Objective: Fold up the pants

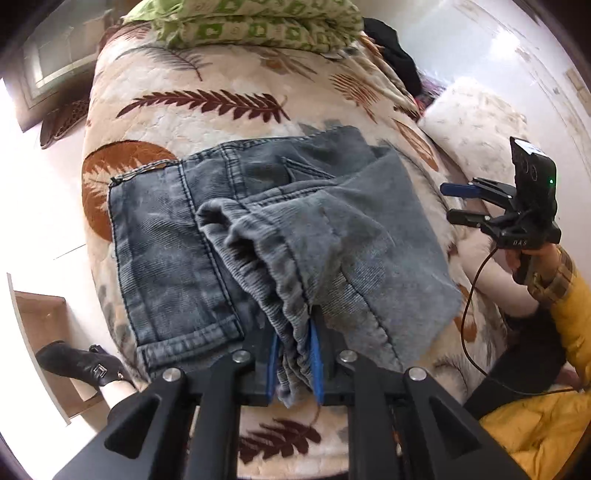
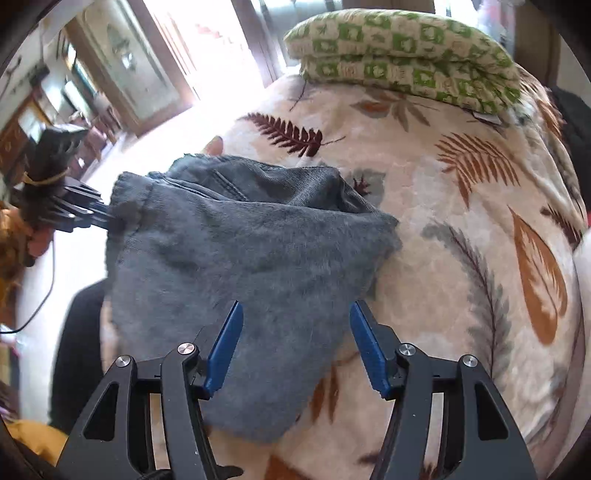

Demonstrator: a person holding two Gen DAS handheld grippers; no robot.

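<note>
Grey-blue corduroy pants (image 1: 166, 240) lie partly folded on a leaf-patterned blanket (image 1: 221, 122). My left gripper (image 1: 294, 354) is shut on a bunched fold of the pants, and the cloth is squeezed between its blue pads. In the right wrist view the same left gripper (image 2: 110, 218) holds the left edge of the pants (image 2: 240, 240). My right gripper (image 2: 296, 308) hangs open just above the near part of the pants, nothing pinched. It also shows at the right (image 1: 446, 202), off the cloth.
A green patterned pillow (image 1: 240, 26) lies at the far end of the bed, with a black garment (image 1: 395, 51) beside it. A pale cushion (image 1: 476, 118) is at the right. On the floor at the left are a black shoe (image 1: 81, 363) and a cardboard box (image 1: 40, 325). A yellow sleeve (image 1: 569, 314) holds the right gripper.
</note>
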